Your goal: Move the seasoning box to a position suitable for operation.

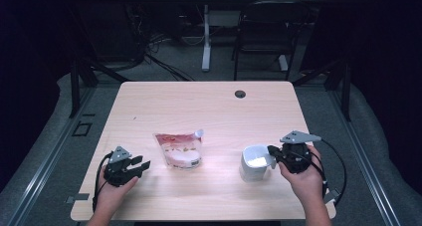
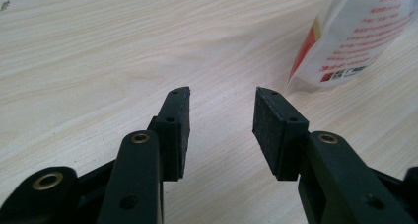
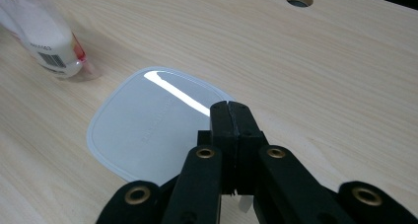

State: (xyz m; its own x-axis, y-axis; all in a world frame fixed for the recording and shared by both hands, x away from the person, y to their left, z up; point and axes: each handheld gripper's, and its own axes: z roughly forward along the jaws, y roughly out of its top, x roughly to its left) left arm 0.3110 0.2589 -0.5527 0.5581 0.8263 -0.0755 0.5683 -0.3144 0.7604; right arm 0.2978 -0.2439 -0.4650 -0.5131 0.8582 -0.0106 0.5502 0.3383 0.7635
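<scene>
Wooden table (image 1: 209,101) seen from above. Right gripper (image 1: 271,151), lower right of frame, has jaws pressed together, pinching the rim of a white plastic container (image 1: 255,162); in the right gripper view the container (image 3: 148,128) sits centre-left w/ the tips (image 3: 230,116) on its near edge. Left gripper (image 1: 142,166), lower left, jaws spread, nothing between. Snack pouch (image 1: 179,149) lies centre, just right of it; upper right in the left gripper view (image 2: 355,36). Risk, imo: thin rim grip may slip or tip the container; the pouch could slide away if nudged.
</scene>
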